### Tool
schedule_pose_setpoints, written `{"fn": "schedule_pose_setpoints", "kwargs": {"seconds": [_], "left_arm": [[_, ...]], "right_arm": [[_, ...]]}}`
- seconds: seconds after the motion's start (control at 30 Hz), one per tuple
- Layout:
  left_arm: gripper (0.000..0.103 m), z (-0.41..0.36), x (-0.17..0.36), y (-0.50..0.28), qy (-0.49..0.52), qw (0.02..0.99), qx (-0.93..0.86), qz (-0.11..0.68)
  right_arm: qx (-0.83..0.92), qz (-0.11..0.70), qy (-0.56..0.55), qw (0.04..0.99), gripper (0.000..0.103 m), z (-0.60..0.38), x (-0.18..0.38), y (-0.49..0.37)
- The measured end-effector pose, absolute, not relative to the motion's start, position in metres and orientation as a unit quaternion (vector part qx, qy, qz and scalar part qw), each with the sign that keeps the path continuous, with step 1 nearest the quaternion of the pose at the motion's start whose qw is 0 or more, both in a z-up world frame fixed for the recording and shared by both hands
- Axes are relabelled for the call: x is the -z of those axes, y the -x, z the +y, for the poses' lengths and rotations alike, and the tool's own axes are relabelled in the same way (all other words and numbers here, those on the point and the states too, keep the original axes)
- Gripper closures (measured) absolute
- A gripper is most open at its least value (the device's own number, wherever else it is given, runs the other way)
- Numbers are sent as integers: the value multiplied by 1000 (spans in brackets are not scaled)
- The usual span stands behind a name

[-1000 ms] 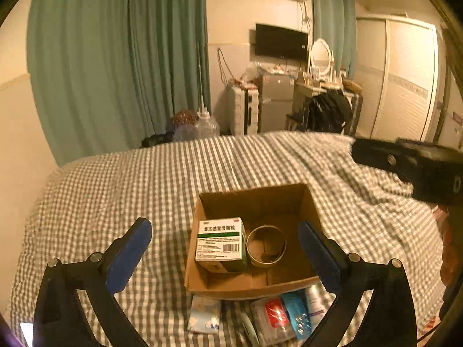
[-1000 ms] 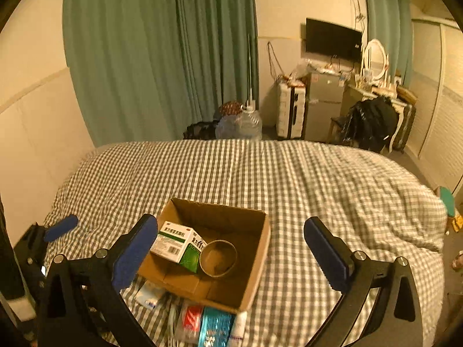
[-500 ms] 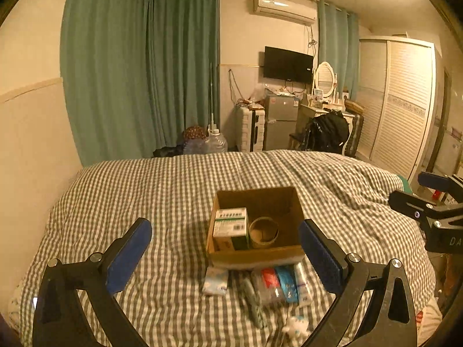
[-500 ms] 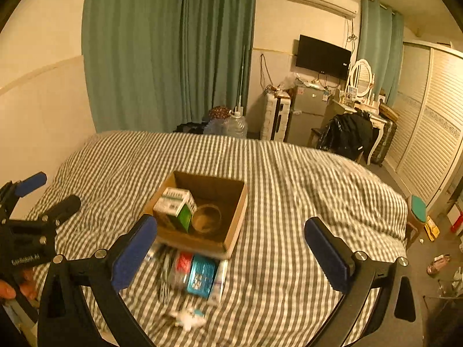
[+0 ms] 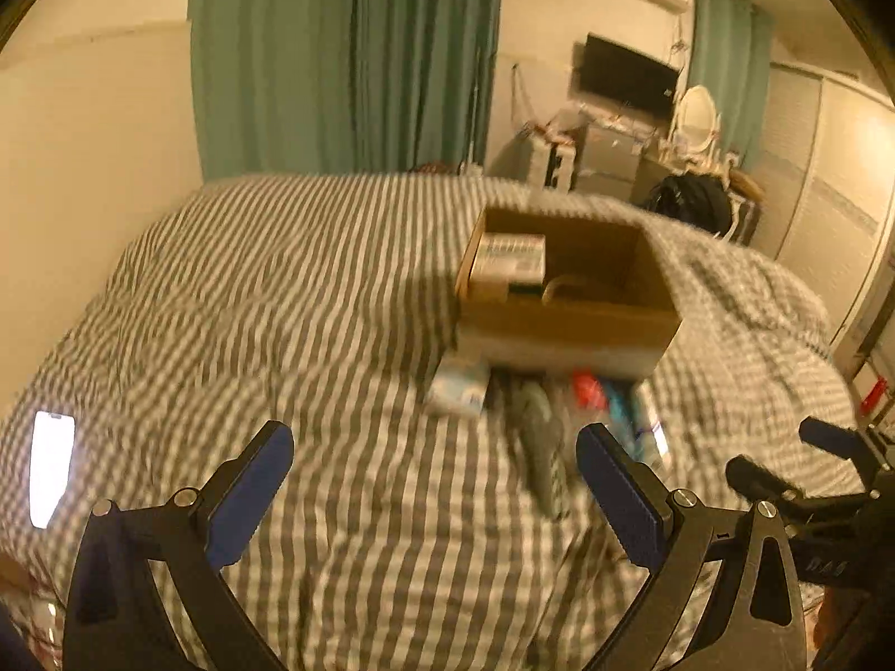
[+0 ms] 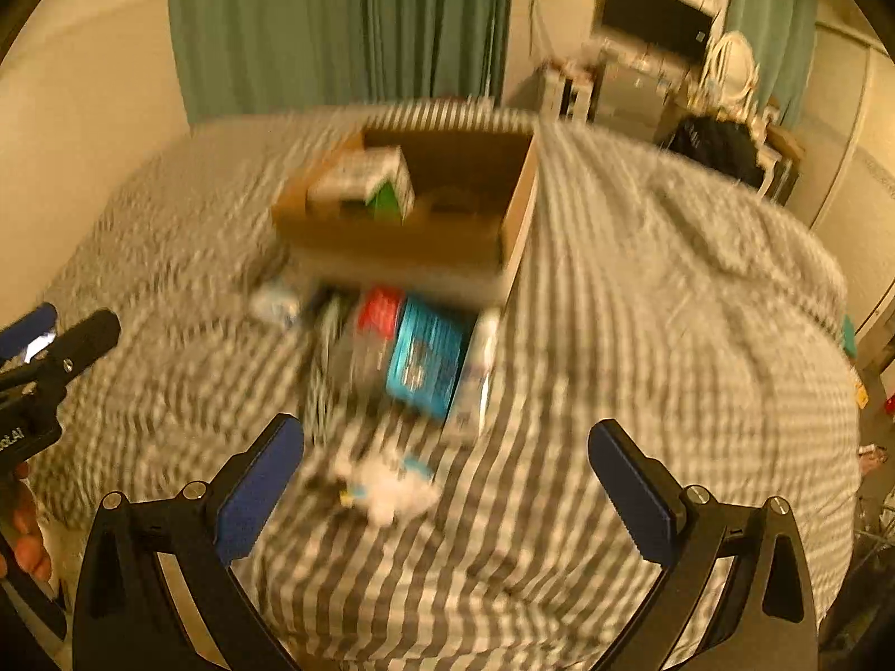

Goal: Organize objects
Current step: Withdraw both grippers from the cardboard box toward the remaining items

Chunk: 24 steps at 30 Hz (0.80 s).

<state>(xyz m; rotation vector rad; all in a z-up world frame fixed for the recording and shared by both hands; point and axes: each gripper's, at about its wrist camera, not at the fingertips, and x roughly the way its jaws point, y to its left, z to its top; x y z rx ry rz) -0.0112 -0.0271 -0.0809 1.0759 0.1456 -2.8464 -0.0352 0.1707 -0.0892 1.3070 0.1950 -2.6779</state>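
Both the left tool and the right tool gape wide and empty above the checked bed. The cardboard box sits in the upper middle of the frame, with loose packets touching its near wall. This looks like the approach step; next, a tool must drop over one packet and close.

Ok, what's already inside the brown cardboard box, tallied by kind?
White-and-green rectangular carton: 1
Round ring-shaped roll: 1
Total: 2 inside the brown cardboard box, as far as the blur allows.
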Motion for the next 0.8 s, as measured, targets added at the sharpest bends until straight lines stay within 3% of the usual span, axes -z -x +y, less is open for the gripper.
{"fn": "schedule_pose_setpoints", "kwargs": {"seconds": [0.17,0.4,0.53,0.67,0.8], "left_arm": [[0,-10,125,14,-386,51,921,-4],[0,-7,154,24,-412,54,909,-16],[0,-2,167,33,-428,48,902,-16],[0,7,174,43,-444,33,895,-15],[0,17,170,54,-445,17,896,0]], "right_arm": [[864,67,-491,92,1,162,146,38],[841,78,-525,107,5,152,185,54],[840,90,-523,111,23,153,190,63],[834,74,-525,151,50,156,189,68],[836,75,-518,165,51,164,181,66]]}}
